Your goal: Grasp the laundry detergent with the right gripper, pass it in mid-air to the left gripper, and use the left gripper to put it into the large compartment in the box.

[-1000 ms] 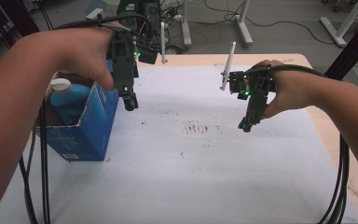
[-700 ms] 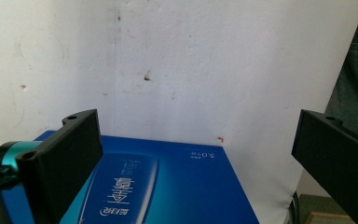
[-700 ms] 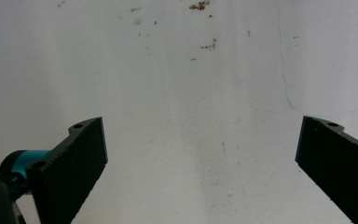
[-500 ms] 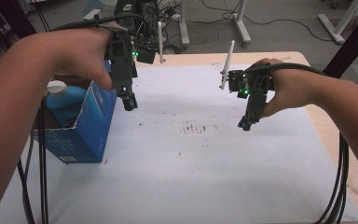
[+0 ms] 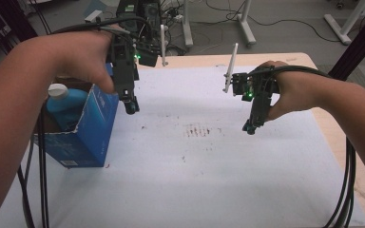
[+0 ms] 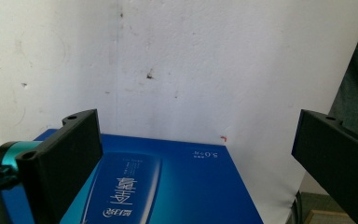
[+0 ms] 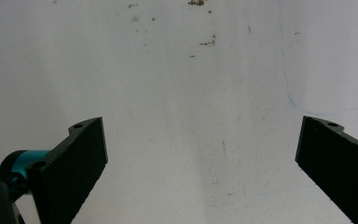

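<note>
A blue carton (image 5: 88,130) stands open-topped at the left of the white-covered table (image 5: 195,180), with a blue bottle with a white cap (image 5: 59,95) inside it. My left gripper (image 5: 131,105) hangs open just right of the carton's top edge; in the left gripper view the carton's printed blue face (image 6: 158,186) lies below the wide-apart jaws. My right gripper (image 5: 250,127) hovers open over bare sheet at the right, nothing between its jaws (image 7: 200,168).
Faint reddish-brown marks (image 5: 199,130) stain the sheet at the middle. Cables (image 5: 342,190) trail from both grippers along the table sides. Beyond the far edge are desk legs (image 5: 244,23) and floor cables. The wooden table edge (image 5: 332,128) shows at the right.
The left gripper has drifted slightly up and away from the carton's right side. The right gripper has stayed almost still.
</note>
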Demonstrator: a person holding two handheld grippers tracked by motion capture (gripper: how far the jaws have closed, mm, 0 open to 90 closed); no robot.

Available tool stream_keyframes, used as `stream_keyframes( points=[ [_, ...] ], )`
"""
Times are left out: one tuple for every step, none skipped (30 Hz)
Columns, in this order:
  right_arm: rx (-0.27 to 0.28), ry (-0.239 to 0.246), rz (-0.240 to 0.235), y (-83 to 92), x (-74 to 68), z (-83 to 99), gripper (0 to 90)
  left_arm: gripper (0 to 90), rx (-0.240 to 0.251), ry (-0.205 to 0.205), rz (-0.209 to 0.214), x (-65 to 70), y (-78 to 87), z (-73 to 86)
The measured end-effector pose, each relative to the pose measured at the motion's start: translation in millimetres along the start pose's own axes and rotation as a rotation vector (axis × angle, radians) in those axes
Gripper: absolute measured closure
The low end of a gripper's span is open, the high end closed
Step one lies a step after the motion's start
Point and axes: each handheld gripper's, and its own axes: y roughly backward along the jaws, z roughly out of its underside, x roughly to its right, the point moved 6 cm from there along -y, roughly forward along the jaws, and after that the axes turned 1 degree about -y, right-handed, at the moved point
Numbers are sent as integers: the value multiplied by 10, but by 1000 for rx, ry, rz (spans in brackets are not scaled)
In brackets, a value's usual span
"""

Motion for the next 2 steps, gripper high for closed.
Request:
stream_keyframes(
  points=[
    [6,3,-1,3,-2,1,12,16,1,1,-6,1,1,-1],
    [14,-1,3,11,-1,4,12,16,4,6,-10,9,4,-5]
  ],
)
